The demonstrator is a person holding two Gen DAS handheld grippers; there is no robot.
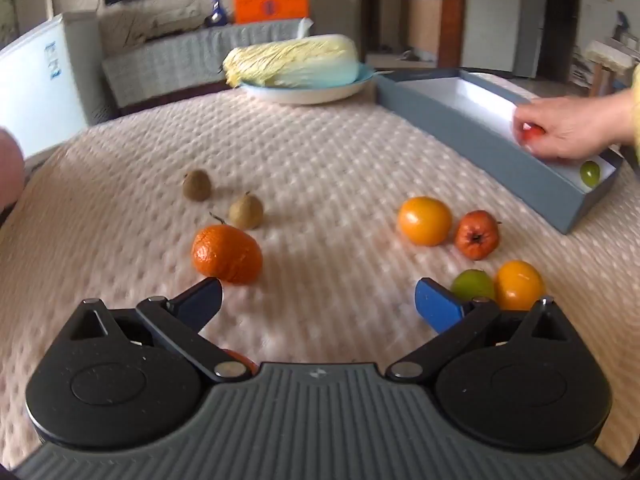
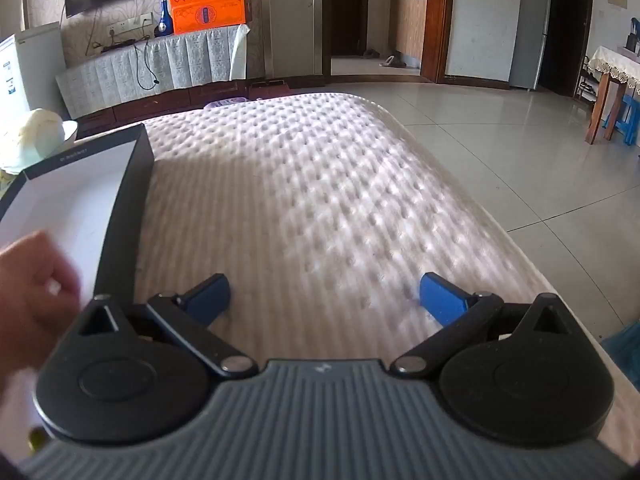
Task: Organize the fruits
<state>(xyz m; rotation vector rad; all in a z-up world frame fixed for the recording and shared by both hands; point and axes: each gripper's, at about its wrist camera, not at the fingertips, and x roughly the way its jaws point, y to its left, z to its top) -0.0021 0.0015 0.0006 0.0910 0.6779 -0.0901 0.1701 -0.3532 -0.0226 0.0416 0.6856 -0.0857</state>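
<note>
My left gripper (image 1: 318, 304) is open and empty above the quilted table. Just ahead of its left finger lies a wrinkled orange (image 1: 227, 254). Two small brown pears (image 1: 245, 211) (image 1: 197, 185) lie beyond it. To the right lie a smooth orange (image 1: 425, 221), a red fruit (image 1: 477, 235), a green fruit (image 1: 472, 285) and another orange (image 1: 519, 285). A bare hand (image 1: 568, 128) holds a red fruit (image 1: 532, 134) in the grey box (image 1: 480, 140), next to a green fruit (image 1: 590, 173). My right gripper (image 2: 324, 298) is open and empty beside the box (image 2: 132, 200).
A napa cabbage (image 1: 294, 62) lies on a plate (image 1: 308, 94) at the table's far side. A white fridge (image 1: 36, 88) stands to the left. The table's right edge (image 2: 520, 248) drops to a tiled floor. The hand (image 2: 32, 280) shows at the box.
</note>
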